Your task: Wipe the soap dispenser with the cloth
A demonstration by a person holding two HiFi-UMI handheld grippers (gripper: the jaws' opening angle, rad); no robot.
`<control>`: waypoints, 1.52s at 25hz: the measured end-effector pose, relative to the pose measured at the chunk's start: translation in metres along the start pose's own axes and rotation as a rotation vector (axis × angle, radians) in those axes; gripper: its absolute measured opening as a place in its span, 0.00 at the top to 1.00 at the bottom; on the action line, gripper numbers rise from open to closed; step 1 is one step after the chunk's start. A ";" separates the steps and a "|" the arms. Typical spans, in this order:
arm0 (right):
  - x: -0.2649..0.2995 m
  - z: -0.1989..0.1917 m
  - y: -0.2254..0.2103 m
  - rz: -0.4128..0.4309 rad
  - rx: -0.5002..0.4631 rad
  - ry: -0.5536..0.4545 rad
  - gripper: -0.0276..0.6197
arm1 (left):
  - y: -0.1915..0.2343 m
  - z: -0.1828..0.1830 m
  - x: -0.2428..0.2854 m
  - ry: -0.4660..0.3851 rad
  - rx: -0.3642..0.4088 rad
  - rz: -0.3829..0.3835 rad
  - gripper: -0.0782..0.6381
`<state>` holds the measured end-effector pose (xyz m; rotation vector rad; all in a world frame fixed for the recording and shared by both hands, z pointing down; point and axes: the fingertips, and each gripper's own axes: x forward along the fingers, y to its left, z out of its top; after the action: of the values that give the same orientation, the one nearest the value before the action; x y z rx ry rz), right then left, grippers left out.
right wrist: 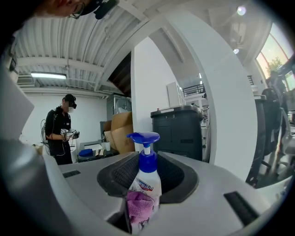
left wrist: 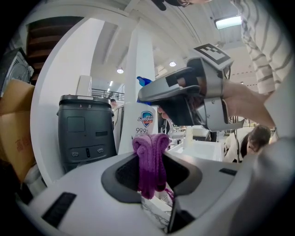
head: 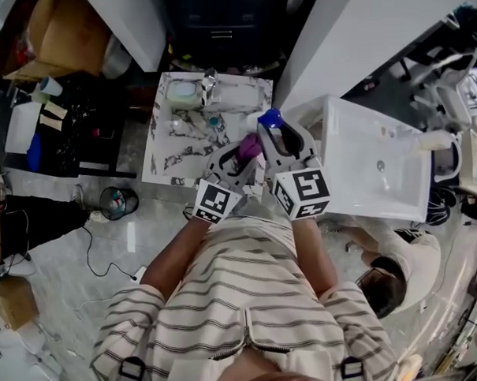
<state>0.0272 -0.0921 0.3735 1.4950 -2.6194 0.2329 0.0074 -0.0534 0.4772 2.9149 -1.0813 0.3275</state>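
A white soap dispenser [right wrist: 146,180] with a blue pump [right wrist: 144,137] stands upright between the jaws of my right gripper [right wrist: 144,209], which is shut on the bottle's lower body. My left gripper [left wrist: 154,184] is shut on a bunched purple cloth [left wrist: 150,160]. The cloth [right wrist: 138,206] lies against the bottle's lower front. In the head view both grippers meet above the table's near edge, the left gripper [head: 239,164] with the cloth [head: 250,148] and the right gripper [head: 274,137] with the pump [head: 270,118]. From the left gripper view, the bottle's label [left wrist: 144,122] shows just behind the cloth.
A marble-patterned table [head: 164,145] carries a few small items at its far side. A white sink [head: 356,169] is to the right. A dark bin [left wrist: 85,131] and a white column stand ahead. Another person [right wrist: 60,132] stands far left; one crouches at lower right [head: 394,275].
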 end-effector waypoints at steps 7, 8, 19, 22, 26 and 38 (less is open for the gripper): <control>-0.002 -0.002 -0.005 -0.007 0.007 -0.001 0.75 | 0.010 0.009 -0.009 -0.020 -0.015 0.036 0.72; -0.002 -0.002 -0.006 -0.008 0.008 -0.001 0.75 | 0.012 0.011 -0.011 -0.024 -0.015 0.042 0.72; -0.005 -0.003 -0.011 -0.007 0.007 0.000 0.75 | 0.030 0.027 -0.023 -0.071 -0.044 0.079 0.72; -0.007 -0.003 -0.013 0.006 0.009 -0.001 0.75 | 0.037 0.033 -0.025 -0.086 -0.047 0.085 0.72; -0.009 -0.007 -0.009 0.041 0.009 0.002 0.75 | 0.043 0.039 -0.024 -0.105 -0.057 0.081 0.72; -0.018 -0.013 0.000 0.217 -0.036 0.022 0.75 | 0.036 0.047 -0.020 -0.136 0.003 -0.105 0.72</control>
<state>0.0368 -0.0743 0.3830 1.1901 -2.7512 0.2194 -0.0217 -0.0716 0.4254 3.0207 -0.9373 0.1298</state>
